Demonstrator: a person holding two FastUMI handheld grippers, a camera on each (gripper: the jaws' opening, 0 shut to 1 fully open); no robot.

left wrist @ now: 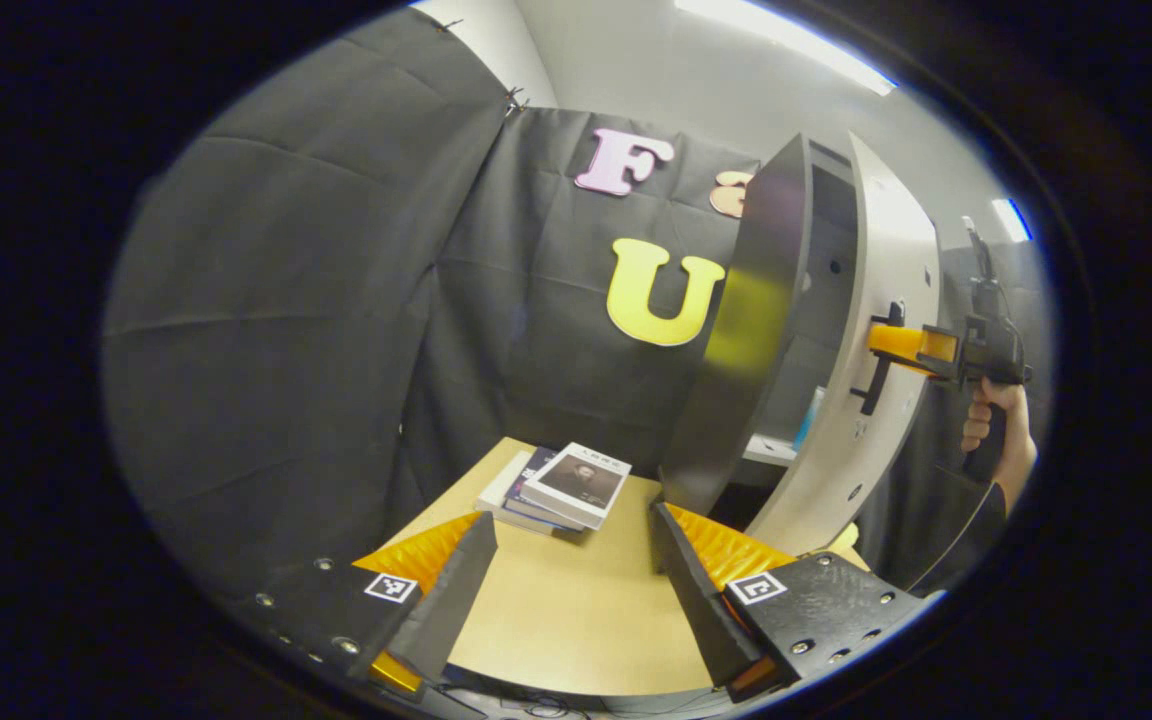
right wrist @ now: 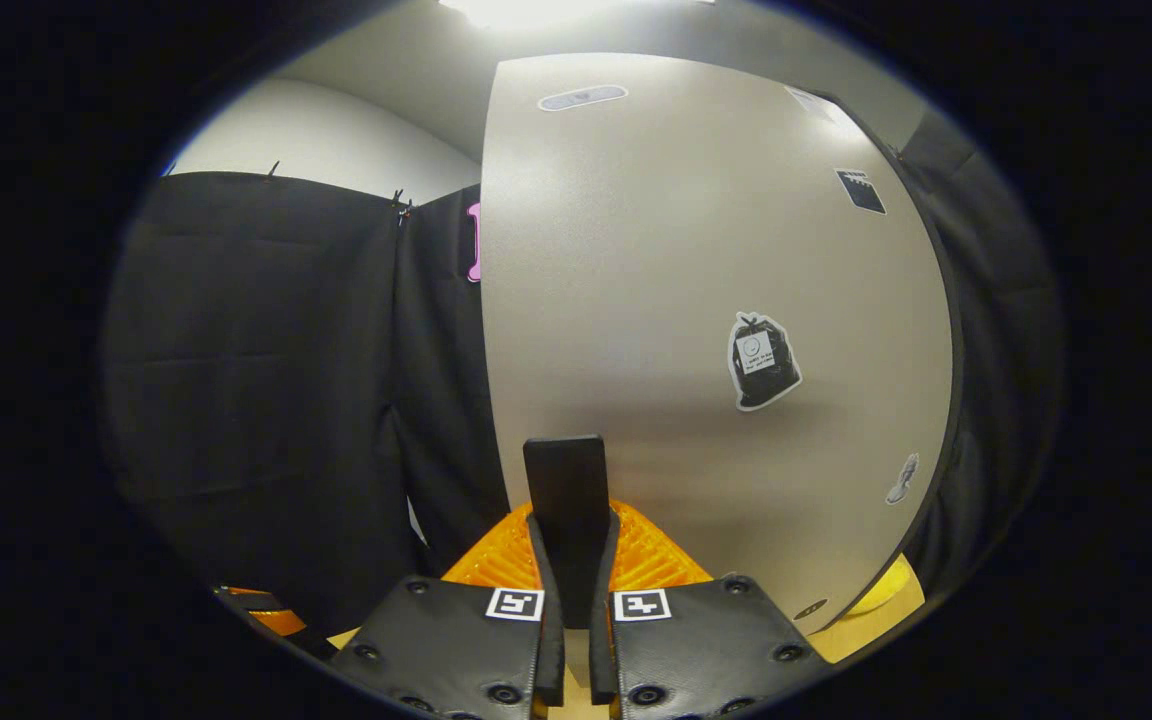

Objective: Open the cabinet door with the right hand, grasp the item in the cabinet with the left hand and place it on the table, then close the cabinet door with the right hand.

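Observation:
In the left gripper view the cabinet [left wrist: 751, 330] stands at the right end of the wooden table [left wrist: 556, 620]. Its pale door [left wrist: 896, 270] is swung partly out. Through the gap a light blue item [left wrist: 812, 416] shows on a shelf inside. My right gripper [left wrist: 908, 343], held by a hand [left wrist: 998, 430], is shut on the door's black handle [left wrist: 879, 372]. In the right gripper view my right gripper [right wrist: 568, 535] clamps that handle [right wrist: 564, 470] against the door [right wrist: 676, 280]. My left gripper [left wrist: 571, 528] hovers open over the table, left of the cabinet, with nothing between its fingers.
A small stack of books [left wrist: 564, 486] lies at the table's far side, just left of the cabinet. Black cloth walls close in behind and to the left. The door carries a few stickers [right wrist: 762, 361].

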